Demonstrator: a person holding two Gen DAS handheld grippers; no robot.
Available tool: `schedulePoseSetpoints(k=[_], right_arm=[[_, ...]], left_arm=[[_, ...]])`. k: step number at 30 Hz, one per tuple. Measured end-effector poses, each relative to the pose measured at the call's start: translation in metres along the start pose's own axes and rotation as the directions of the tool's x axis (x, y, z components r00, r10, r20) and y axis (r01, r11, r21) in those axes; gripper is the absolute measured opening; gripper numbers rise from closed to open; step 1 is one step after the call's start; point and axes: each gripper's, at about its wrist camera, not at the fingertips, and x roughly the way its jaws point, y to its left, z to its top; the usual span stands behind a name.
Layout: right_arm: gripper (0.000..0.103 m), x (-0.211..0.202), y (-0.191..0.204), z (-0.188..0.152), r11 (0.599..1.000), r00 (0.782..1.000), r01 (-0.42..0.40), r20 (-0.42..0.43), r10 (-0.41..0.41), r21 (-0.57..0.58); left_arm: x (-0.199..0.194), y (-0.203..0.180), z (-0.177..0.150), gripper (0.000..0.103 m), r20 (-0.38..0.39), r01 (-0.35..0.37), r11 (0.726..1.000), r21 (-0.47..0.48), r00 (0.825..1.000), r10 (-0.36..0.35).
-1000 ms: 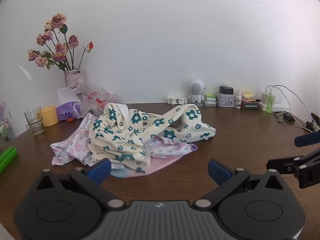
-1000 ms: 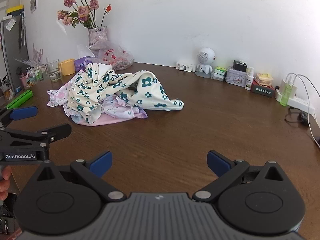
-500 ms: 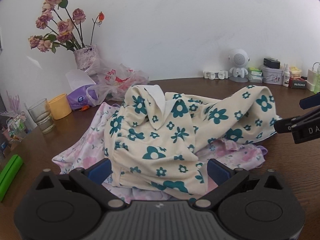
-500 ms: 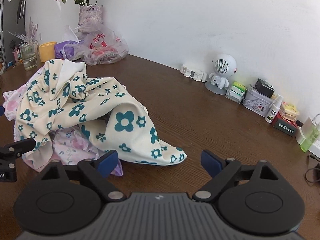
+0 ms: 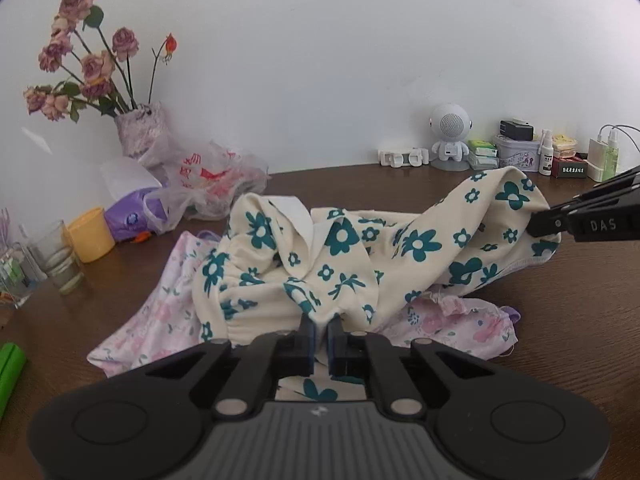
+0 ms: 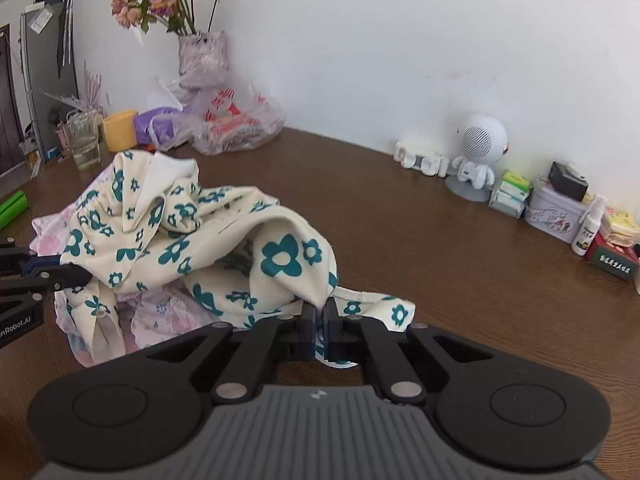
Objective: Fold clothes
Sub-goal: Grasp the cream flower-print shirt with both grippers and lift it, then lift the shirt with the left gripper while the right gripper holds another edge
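A cream garment with teal flowers [image 5: 344,256] lies crumpled on the brown table [image 5: 580,312], on top of a pink floral garment [image 5: 168,320]. My left gripper [image 5: 320,330] is shut on a fold of the cream cloth at its near edge. My right gripper [image 6: 320,312] is shut on another fold of the same cream garment [image 6: 240,248], by its ribbed hem. In the left wrist view the right gripper [image 5: 538,222] pinches the raised end at the right. In the right wrist view the left gripper [image 6: 80,274] bites the cloth at the left.
Against the wall stand a vase of dried roses [image 5: 140,132], plastic bags [image 5: 212,184], a yellow cup [image 5: 90,234], a glass [image 5: 60,258], a white robot speaker [image 6: 478,156], a tin [image 6: 554,210] and small bottles. A green object [image 5: 10,372] lies at the left edge.
Both grippers moved forward onto the clothes pile and went from wide open to shut on folds of the cream flowered garment, whose right end is now lifted.
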Motion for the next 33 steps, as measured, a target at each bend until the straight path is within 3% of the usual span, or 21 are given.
schedulePoseSetpoints(k=[6,11,15,19,24,27,30,32,33], right_arm=[[0.002,-0.078,-0.026,0.015,0.996,0.988,0.080,0.133,-0.085,0.045],[0.002,-0.168,-0.046,0.020,0.990,0.960,0.138,0.240,-0.144,0.042],[0.002,-0.233,-0.061,0.012,0.982,0.944,0.184,0.270,-0.187,0.035],[0.002,-0.252,-0.086,-0.010,0.966,0.946,0.249,0.197,-0.258,0.070],[0.002,-0.214,-0.123,-0.064,0.942,0.948,0.314,0.013,-0.318,0.116],[0.002,-0.192,-0.136,-0.099,0.932,0.943,0.332,-0.071,-0.325,0.145],[0.002,-0.176,-0.140,-0.118,0.930,0.944,0.327,-0.104,-0.313,0.170],[0.002,-0.173,-0.138,-0.124,0.932,0.946,0.322,-0.104,-0.308,0.168],[0.002,-0.172,-0.136,-0.127,0.933,0.947,0.319,-0.104,-0.305,0.166]], left_arm=[[-0.059,-0.001,0.028,0.002,0.136,0.029,1.000,-0.004,0.990,-0.028],[-0.132,-0.011,0.047,0.001,0.275,0.083,0.996,0.025,0.957,-0.087],[-0.160,-0.018,0.052,0.001,0.304,0.149,0.988,0.029,0.941,-0.151],[-0.141,-0.023,0.042,0.000,0.225,0.192,0.981,-0.013,0.957,-0.185],[-0.084,-0.029,0.006,0.000,0.046,0.180,0.982,-0.053,0.983,-0.177],[-0.062,-0.030,-0.019,0.002,-0.054,0.205,0.975,-0.084,0.976,-0.210],[-0.069,-0.033,-0.033,0.020,-0.093,0.289,0.952,-0.099,0.950,-0.298],[-0.084,-0.041,-0.039,0.045,-0.090,0.365,0.929,-0.065,0.925,-0.370],[-0.095,-0.046,-0.042,0.062,-0.088,0.403,0.915,-0.037,0.910,-0.404]])
